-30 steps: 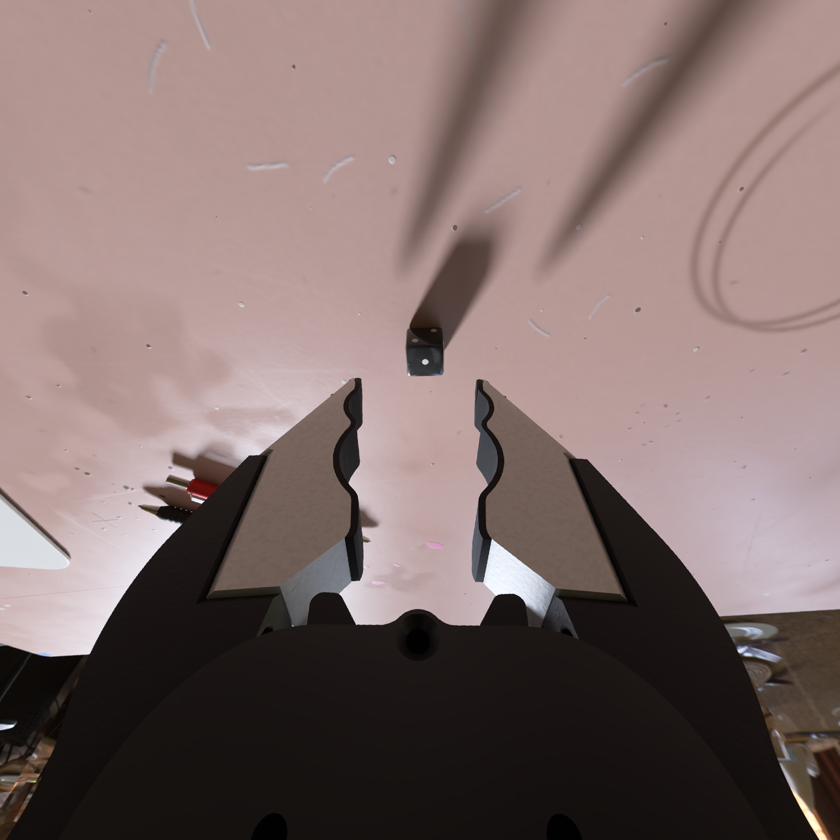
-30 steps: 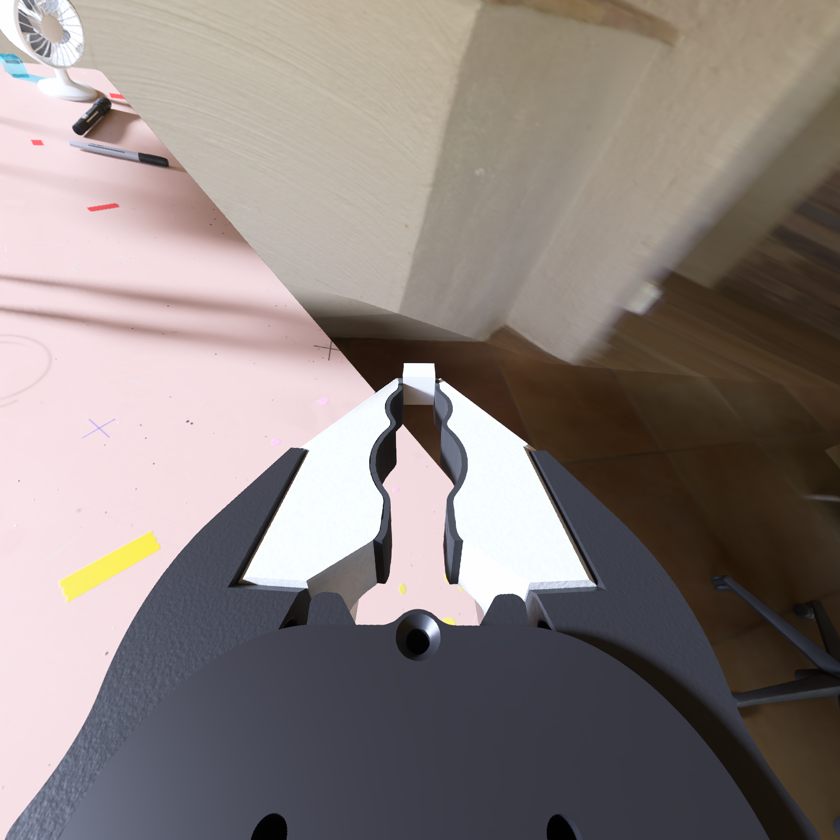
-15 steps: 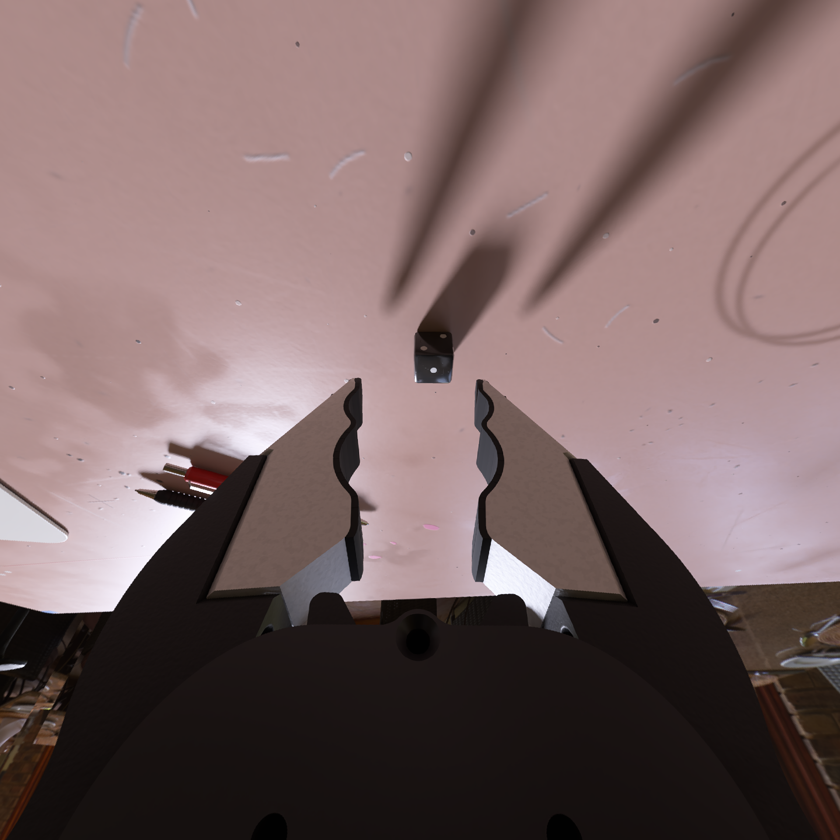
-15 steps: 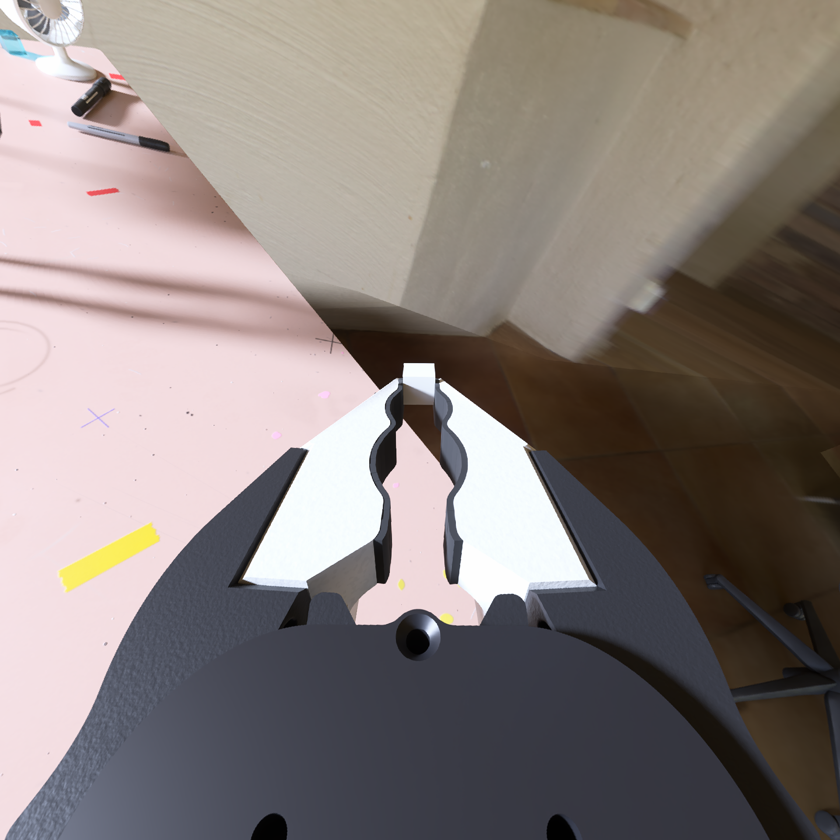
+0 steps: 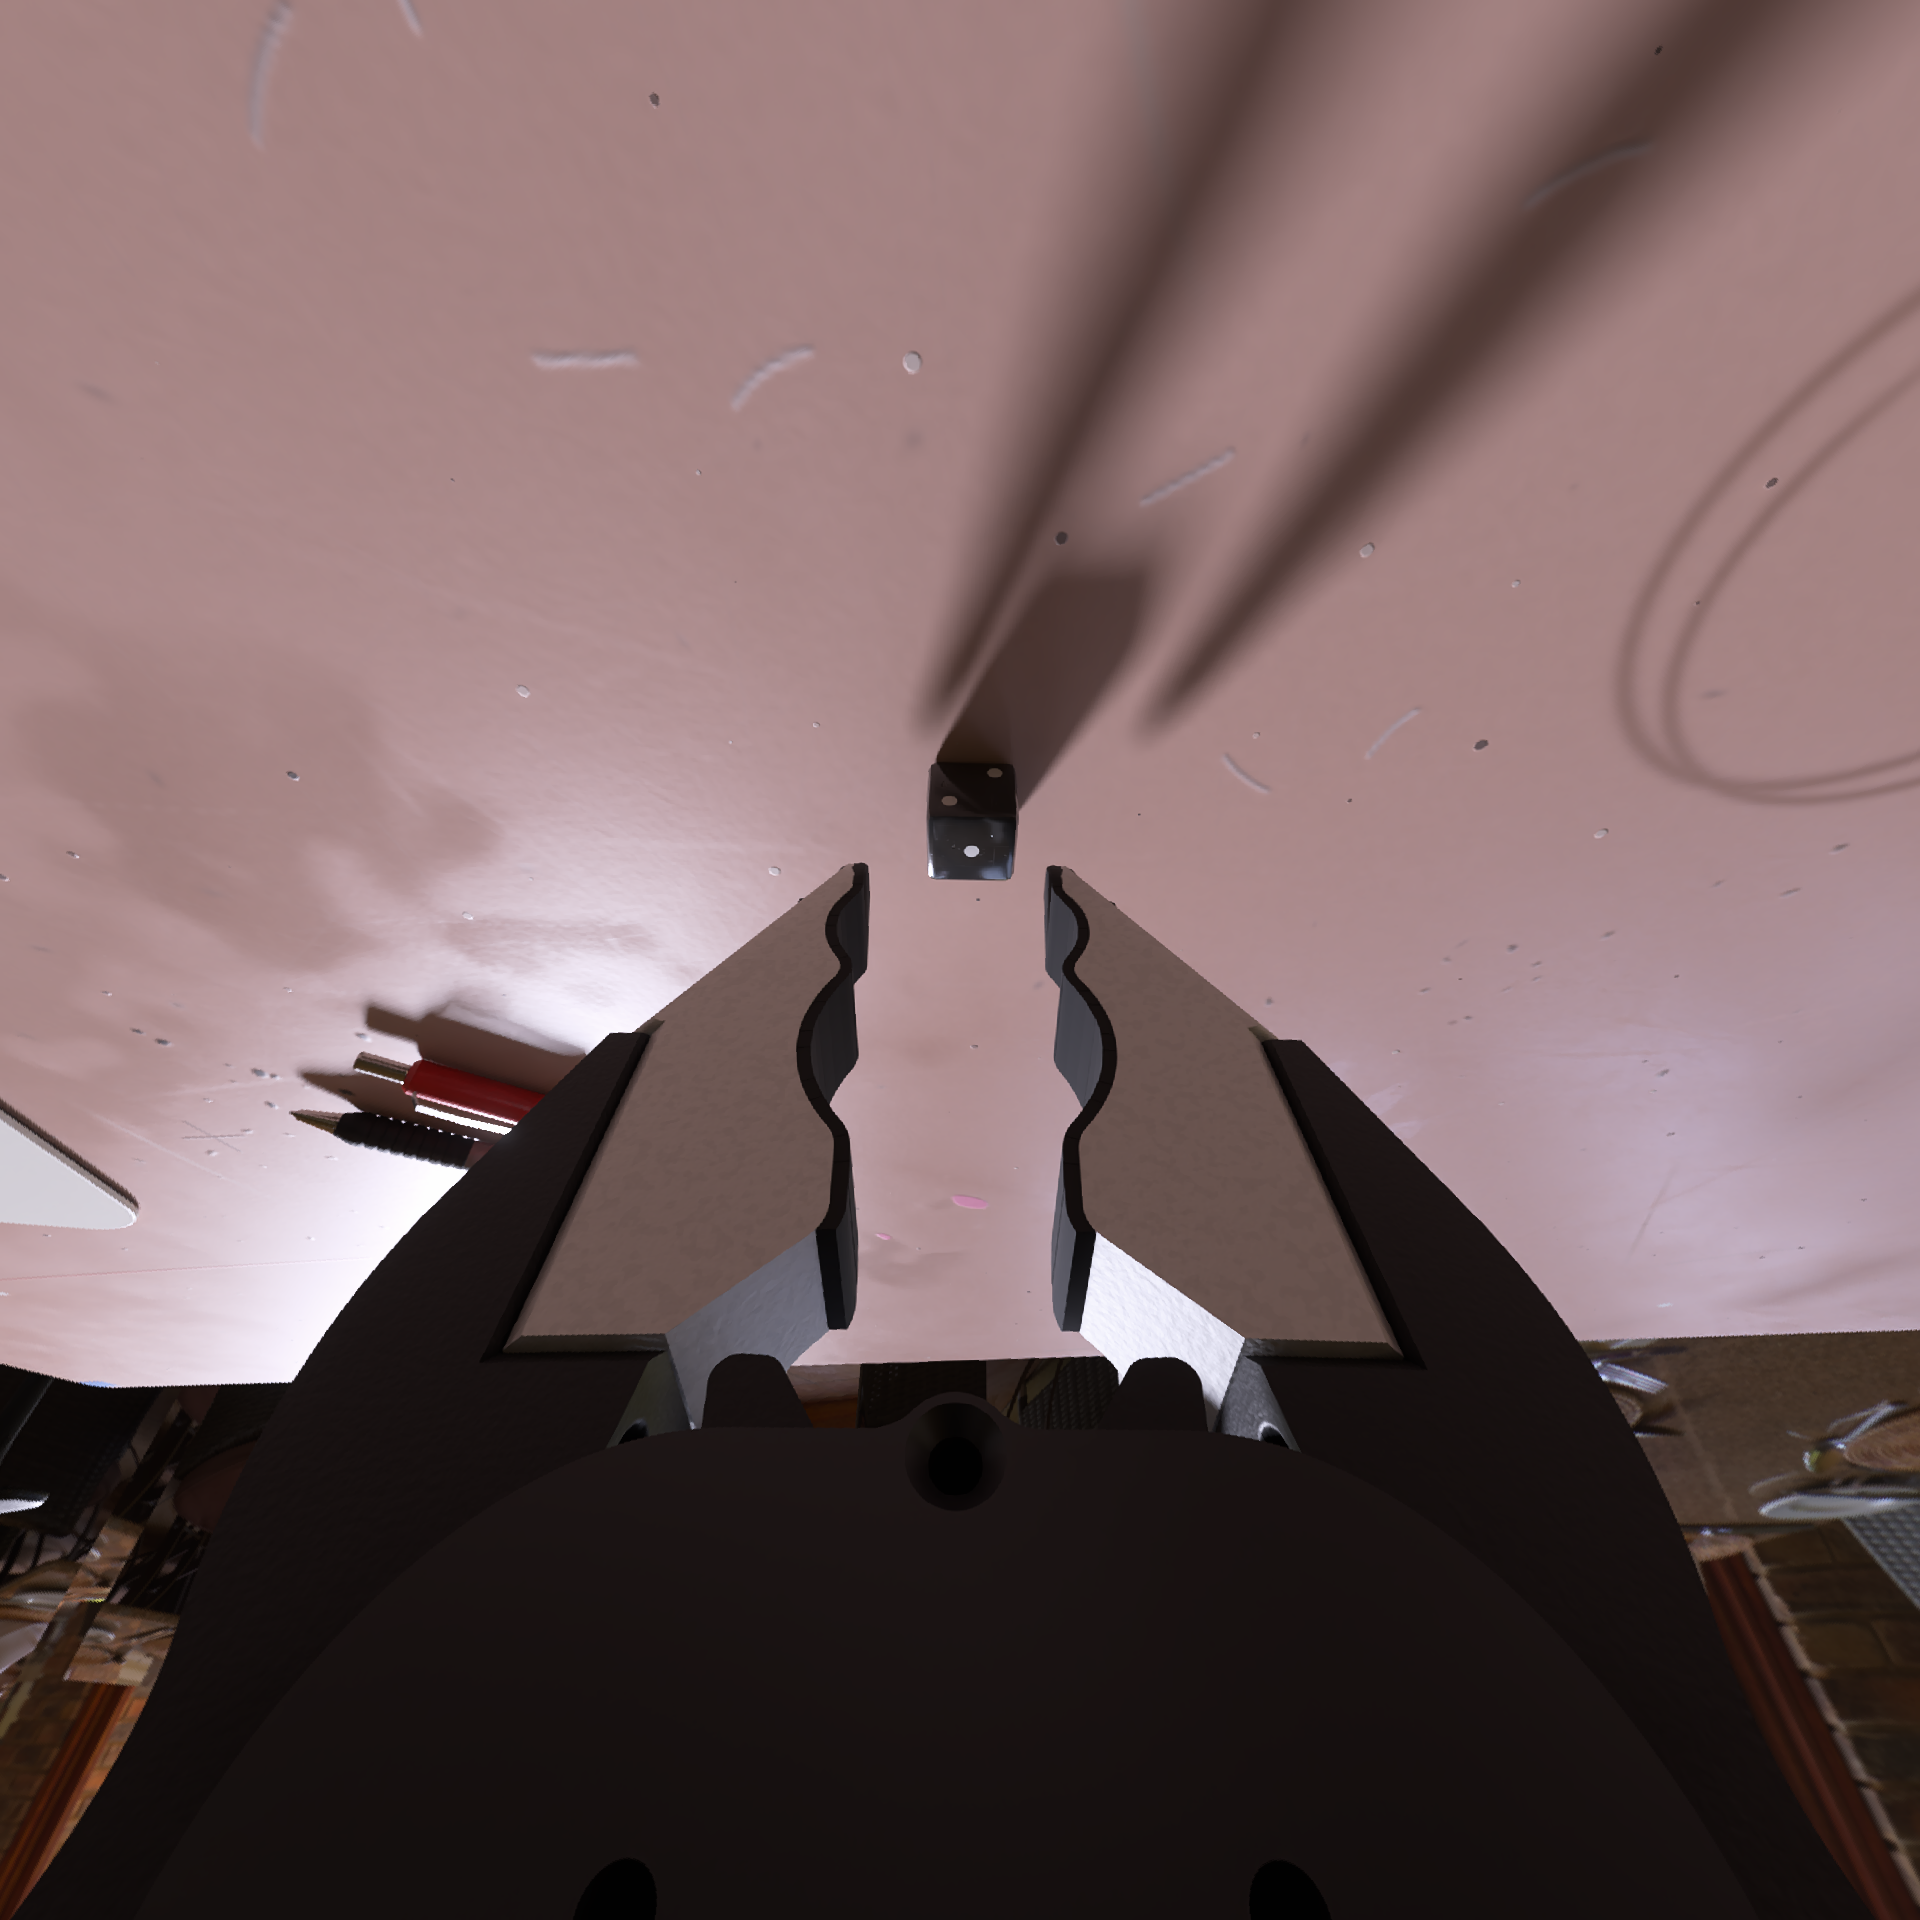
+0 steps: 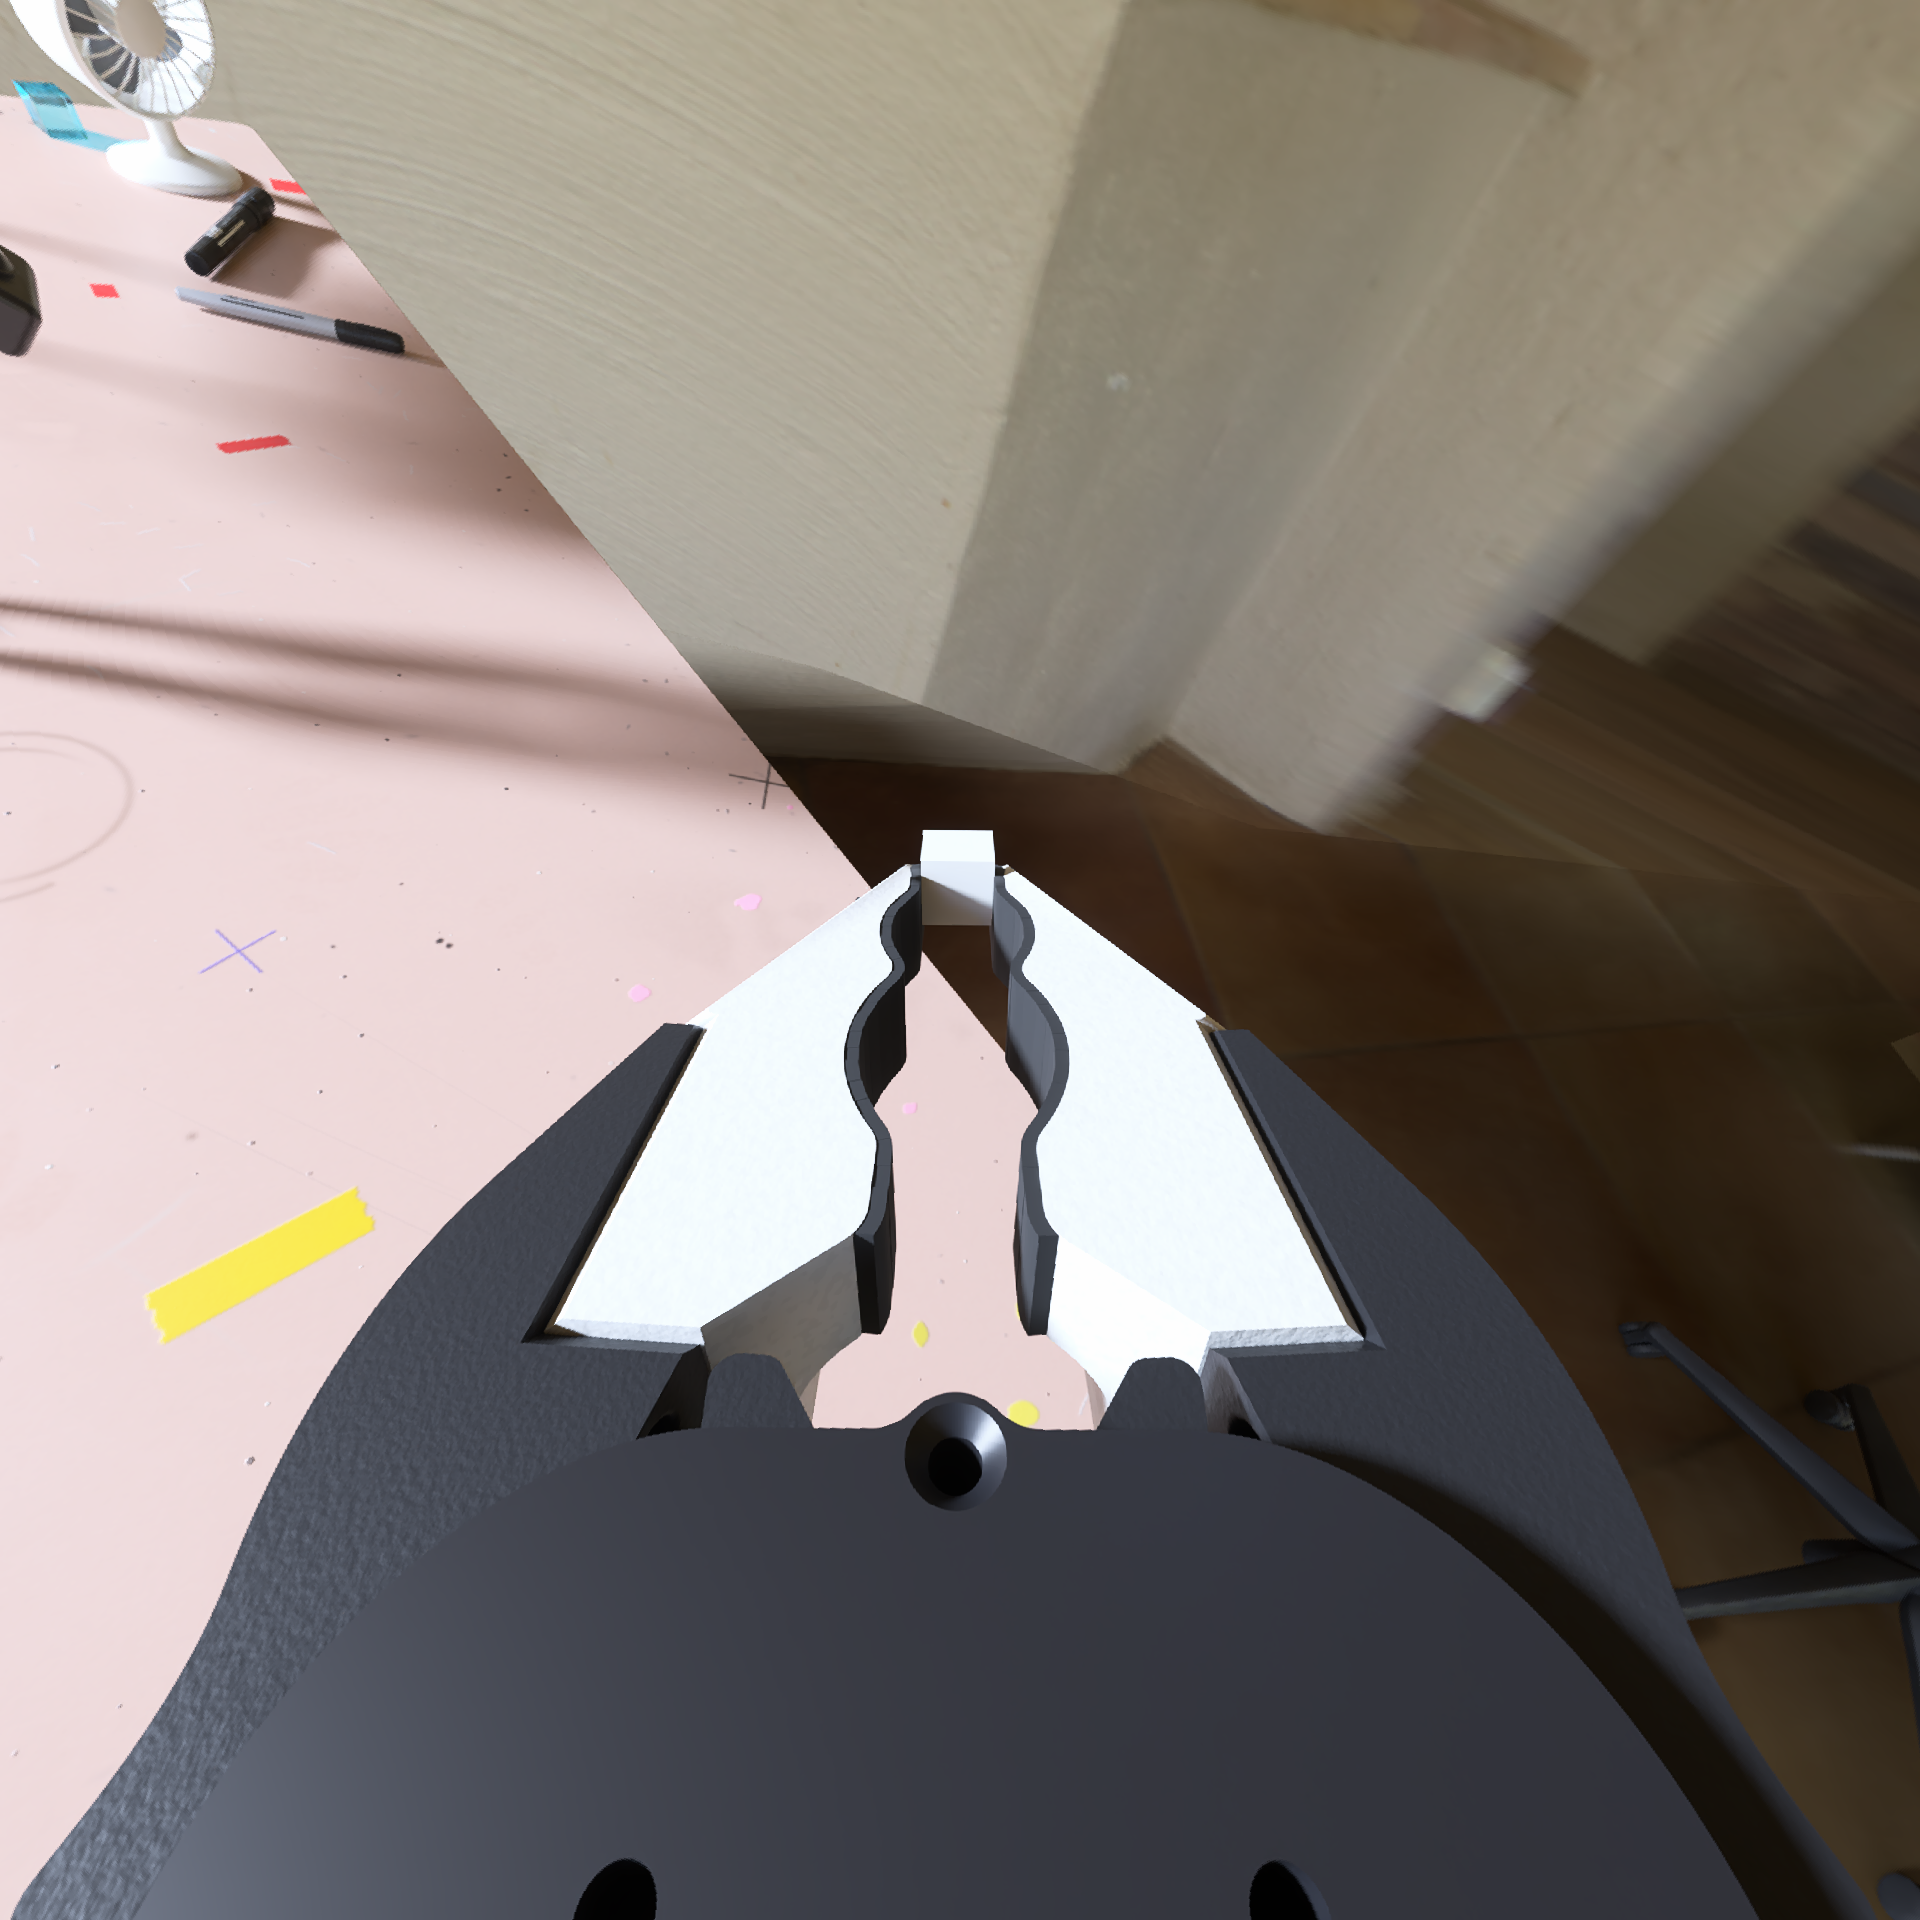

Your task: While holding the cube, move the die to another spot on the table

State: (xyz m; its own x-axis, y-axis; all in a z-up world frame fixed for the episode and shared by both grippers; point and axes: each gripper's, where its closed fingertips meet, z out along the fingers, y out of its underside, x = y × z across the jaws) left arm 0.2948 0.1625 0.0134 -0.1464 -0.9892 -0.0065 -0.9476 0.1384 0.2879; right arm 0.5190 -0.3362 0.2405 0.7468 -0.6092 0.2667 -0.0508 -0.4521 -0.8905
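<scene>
A small black die [image 5: 971, 823] with white pips sits on the pink table [image 5: 520, 571], just beyond my left gripper's fingertips and in line with the gap. My left gripper [image 5: 957, 883] is open and empty, apart from the die. In the right wrist view, my right gripper [image 6: 957, 883] is shut on a small white cube [image 6: 957, 875], pinched between the fingertips above the table's edge [image 6: 831, 831].
Red and black pens [image 5: 436, 1107] lie left of the left gripper, with a white flat object [image 5: 52, 1190] at the far left. In the right wrist view a white fan [image 6: 145, 94], a black marker [image 6: 229, 231] and a grey pen [image 6: 291, 322] lie far off.
The left gripper has closed in on the die, which now sits nearer the fingertips. The right gripper, holding the cube, has drifted slightly; more of the far table shows.
</scene>
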